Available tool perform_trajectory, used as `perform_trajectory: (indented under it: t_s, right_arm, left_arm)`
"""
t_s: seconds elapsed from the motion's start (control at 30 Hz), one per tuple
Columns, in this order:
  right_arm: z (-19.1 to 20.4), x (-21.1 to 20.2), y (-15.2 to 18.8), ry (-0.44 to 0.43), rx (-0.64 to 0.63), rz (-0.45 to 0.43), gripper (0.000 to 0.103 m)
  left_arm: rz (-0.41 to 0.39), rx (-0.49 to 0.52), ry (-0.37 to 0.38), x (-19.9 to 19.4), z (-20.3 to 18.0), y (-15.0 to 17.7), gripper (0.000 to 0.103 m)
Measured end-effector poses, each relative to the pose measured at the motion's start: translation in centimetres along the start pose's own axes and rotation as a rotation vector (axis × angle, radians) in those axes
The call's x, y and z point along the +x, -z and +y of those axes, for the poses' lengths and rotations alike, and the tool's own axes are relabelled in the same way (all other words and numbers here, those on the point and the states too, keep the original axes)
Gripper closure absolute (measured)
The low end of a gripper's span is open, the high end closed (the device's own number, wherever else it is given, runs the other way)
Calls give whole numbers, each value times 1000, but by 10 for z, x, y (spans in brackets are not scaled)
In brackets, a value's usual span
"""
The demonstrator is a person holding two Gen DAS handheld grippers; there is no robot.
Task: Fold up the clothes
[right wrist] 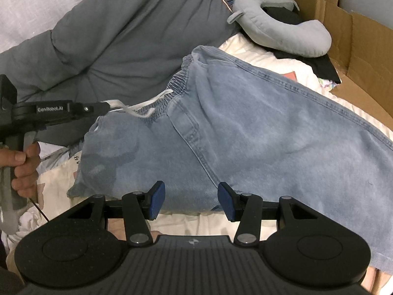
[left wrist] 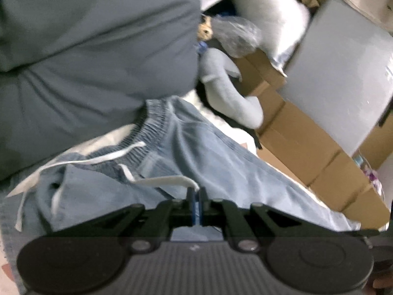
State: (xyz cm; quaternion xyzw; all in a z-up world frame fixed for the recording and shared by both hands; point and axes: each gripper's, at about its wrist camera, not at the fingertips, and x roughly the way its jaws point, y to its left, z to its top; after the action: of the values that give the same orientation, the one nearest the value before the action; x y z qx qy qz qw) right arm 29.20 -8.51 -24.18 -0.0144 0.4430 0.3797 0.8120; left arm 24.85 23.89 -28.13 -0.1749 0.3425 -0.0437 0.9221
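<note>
Blue jeans (right wrist: 245,127) beside grey duvet (right wrist: 127,29), neck pillow (right wrist: 289,34), cardboard boxes (right wrist: 356,49)

We hold the left gripper (right wrist: 108,105) level at the waistband of the jeans (right wrist: 245,132), its jaws pressed together on the white drawstring (right wrist: 147,105). Our left hand (right wrist: 23,169) wraps its handle. Our right gripper (right wrist: 191,200) hovers over the jeans' near edge, blue pads (right wrist: 157,201) parted, touching nothing.

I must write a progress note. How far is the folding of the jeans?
Done: nothing folded; the jeans lie spread on the bed. In hand: the left hand-held gripper is shut at the waistband's white drawstring; the right hand-held gripper hangs open over the denim. Left: every fold.
</note>
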Motion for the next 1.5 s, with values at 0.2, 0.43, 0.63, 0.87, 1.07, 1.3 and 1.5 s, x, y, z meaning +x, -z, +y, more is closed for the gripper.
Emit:
perform_trajectory:
  t_s: [0.2, 0.43, 0.63, 0.87, 1.07, 1.3, 1.5]
  right_arm:
    - [-3, -1, 1, -7, 14, -9, 48]
    - [1, 3, 0, -9, 12, 0, 48]
    - [8, 10, -1, -18, 4, 10, 48]
    - [23, 18, -5, -29, -26, 30, 48]
    - [34, 26, -11, -32, -43, 39, 48]
    - [51, 42, -17, -38, -62, 61, 42]
    - [67, 59, -26, -32, -91, 65, 42]
  left_arm:
    - [55, 98, -5, -5, -8, 14, 56]
    - [61, 6, -122, -16, 42, 11, 56]
    - [51, -25, -218, -34, 82, 6, 56]
    - [33, -85, -335, -31, 129, 8, 50]
    - [63, -178, -395, -18, 174, 25, 51]
    - [80, -178, -414, -2, 207, 36, 51]
    - [78, -157, -392, 7, 223, 39, 51]
